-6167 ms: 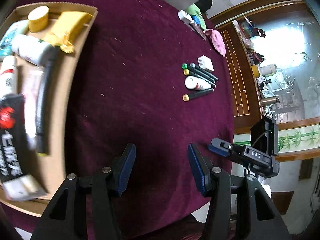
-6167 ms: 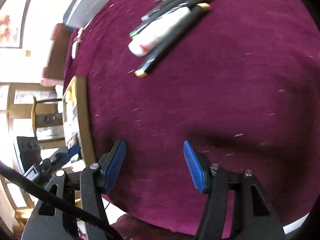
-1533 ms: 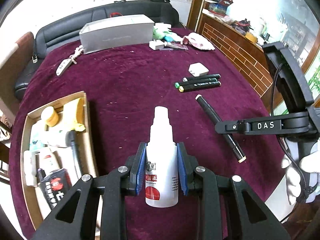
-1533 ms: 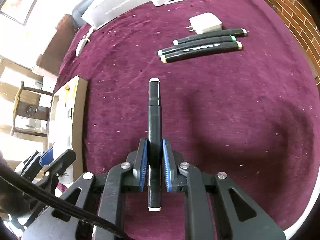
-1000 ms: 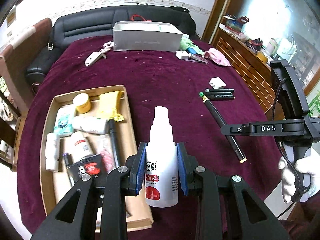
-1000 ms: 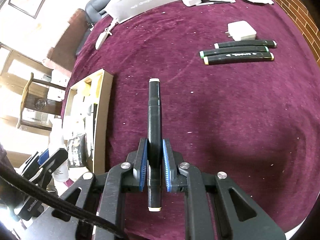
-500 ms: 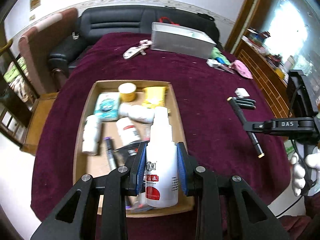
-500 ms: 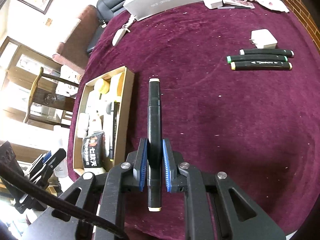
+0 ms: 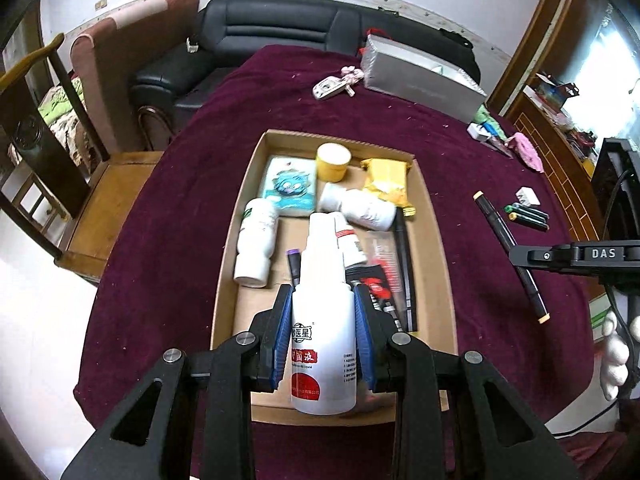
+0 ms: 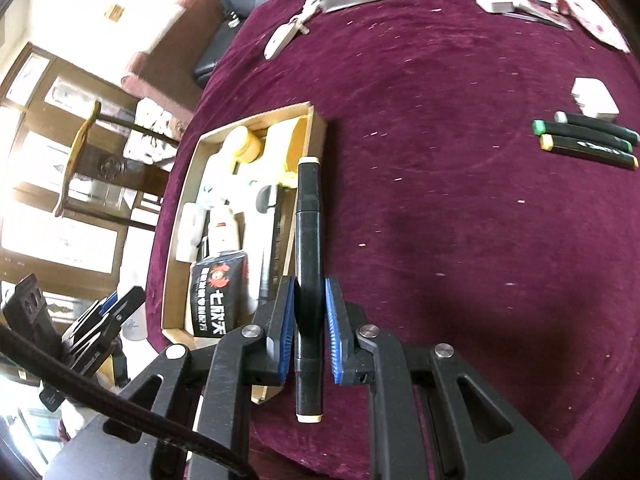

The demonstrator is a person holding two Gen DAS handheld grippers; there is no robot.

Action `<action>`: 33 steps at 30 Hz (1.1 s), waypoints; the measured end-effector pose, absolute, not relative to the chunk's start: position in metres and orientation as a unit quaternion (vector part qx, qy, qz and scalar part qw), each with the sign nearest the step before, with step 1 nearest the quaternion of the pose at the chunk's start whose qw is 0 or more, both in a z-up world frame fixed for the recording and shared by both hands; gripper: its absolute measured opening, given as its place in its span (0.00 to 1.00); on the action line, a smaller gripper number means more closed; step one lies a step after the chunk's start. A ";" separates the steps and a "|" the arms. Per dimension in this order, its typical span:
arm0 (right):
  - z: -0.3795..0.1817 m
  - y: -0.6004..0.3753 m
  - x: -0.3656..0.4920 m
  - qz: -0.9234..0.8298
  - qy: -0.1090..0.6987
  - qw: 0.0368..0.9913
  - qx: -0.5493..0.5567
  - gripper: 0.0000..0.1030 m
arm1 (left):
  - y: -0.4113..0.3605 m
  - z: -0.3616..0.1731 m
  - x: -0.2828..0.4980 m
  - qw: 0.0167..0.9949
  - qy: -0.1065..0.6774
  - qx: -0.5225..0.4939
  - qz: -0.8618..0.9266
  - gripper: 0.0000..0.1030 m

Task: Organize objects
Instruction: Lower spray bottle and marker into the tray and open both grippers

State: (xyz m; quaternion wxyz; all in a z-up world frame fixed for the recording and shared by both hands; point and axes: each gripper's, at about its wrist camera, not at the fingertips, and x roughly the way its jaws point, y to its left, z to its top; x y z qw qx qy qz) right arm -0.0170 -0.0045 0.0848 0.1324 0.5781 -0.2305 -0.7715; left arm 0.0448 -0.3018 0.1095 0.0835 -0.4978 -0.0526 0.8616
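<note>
White spray bottle (image 9: 323, 328) and black marker (image 10: 308, 280), both carried to the cardboard tray (image 9: 436, 240).
Left gripper (image 9: 323, 334) pinches the bottle, now above the tray's near end; right gripper (image 10: 309, 328) clamps the marker beside its rim, nearer than a second ago; three markers (image 10: 584, 144) wait beyond.

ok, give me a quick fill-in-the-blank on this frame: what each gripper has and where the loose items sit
The left gripper is shut on a white ____ bottle.
The right gripper is shut on a black ____.
The cardboard tray lies on a ____ tablecloth.
The number of markers lying beside the white charger is ____.

Missing words: spray; marker; maroon; three
</note>
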 end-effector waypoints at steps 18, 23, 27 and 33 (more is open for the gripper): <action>0.070 -0.101 -0.069 -0.718 -0.253 0.206 0.615 0.13 | -0.334 0.071 0.024 0.101 -0.063 -0.534 0.837 0.24; 0.066 -0.128 -0.081 -0.715 -0.239 0.206 0.624 0.13 | -0.338 0.064 0.018 0.108 -0.067 -0.538 0.833 0.24; 0.061 -0.145 -0.087 -0.711 -0.231 0.204 0.632 0.13 | -0.341 0.058 0.016 0.111 -0.068 -0.543 0.830 0.24; 0.050 -0.162 -0.095 -0.705 -0.224 0.191 0.645 0.13 | -0.342 0.050 0.014 0.122 -0.074 -0.549 0.823 0.24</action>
